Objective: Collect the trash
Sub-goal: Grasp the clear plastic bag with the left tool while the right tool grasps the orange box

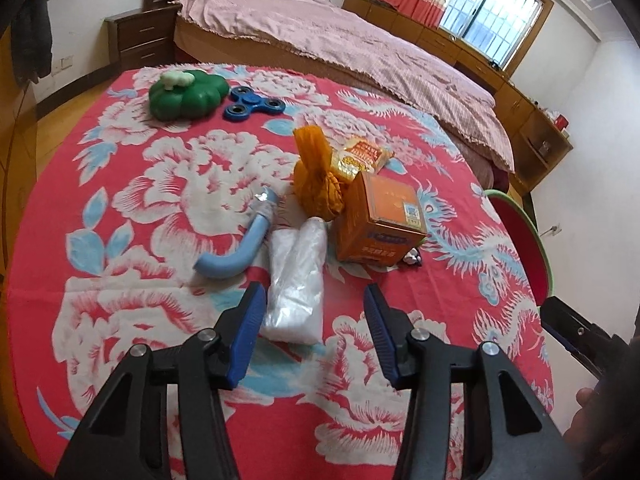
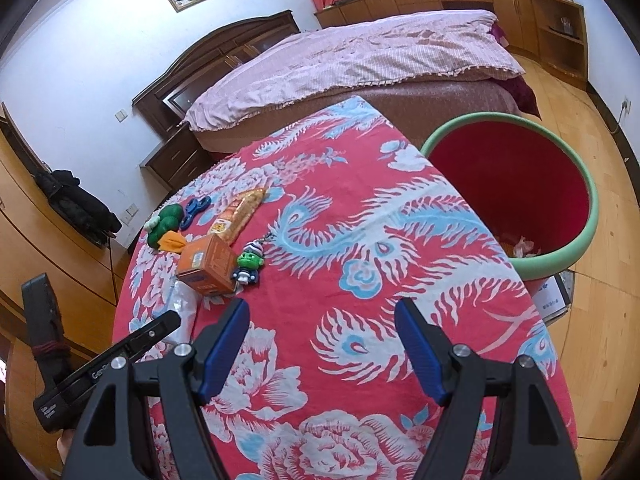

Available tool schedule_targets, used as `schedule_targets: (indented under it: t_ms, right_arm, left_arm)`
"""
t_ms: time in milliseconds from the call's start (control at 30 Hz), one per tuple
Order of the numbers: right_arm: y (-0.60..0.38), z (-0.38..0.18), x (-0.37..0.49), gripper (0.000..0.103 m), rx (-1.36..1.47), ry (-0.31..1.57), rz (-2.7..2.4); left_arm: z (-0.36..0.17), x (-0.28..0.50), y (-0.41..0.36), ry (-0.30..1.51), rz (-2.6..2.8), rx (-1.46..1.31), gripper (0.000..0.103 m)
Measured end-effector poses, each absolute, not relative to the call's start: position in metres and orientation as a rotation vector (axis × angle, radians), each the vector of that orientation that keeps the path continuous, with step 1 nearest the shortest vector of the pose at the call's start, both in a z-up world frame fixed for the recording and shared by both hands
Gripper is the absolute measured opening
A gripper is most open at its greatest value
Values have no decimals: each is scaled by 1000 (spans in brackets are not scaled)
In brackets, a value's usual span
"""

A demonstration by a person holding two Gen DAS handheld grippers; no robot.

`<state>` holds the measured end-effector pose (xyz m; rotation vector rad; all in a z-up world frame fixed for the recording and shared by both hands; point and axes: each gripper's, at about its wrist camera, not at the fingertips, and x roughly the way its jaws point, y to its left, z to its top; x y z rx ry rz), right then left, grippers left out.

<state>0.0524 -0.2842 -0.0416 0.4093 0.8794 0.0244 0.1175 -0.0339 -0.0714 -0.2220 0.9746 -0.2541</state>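
While the left gripper (image 1: 314, 312) hangs over the red flowered cloth (image 1: 168, 184), its jaws stand apart astride the near end of a clear plastic bag (image 1: 296, 280), pads not pressing it. Beyond lie an orange bag (image 1: 316, 184) and box (image 1: 380, 220). Jaws wide, the right gripper (image 2: 322, 328) holds nothing, near the bin (image 2: 580, 236).

keychain figure (image 1: 412, 259) behind box (image 1: 380, 220)

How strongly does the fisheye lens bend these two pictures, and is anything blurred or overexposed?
Left wrist view: the floral tablecloth bulges into a dome, corners vignette black, the window is bright, and the clear plastic bag stays sharp. Right wrist view: the same bulge, the bin sharp, no motion blur.
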Motion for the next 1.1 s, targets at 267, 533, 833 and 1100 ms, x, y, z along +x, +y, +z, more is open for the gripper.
schedule_targets:
  t_ms: [267,533,833,1100]
  right_arm:
    - [-289,-45,56,77,416,887,20]
    - [-286,-48,59,77,410,897,22]
    - [-264,-41,67,77,358,890,58]
    - [-227,-35,84,77,296,883,124]
  left_arm:
    - [-86,129,-39,1001,-227,-209,34]
    - [-82,122,-35,974,-268,-245,29]
    - [-55,117,-9,897,-218,-279,29]
    - [-45,118,16,852,-149,-288,29]
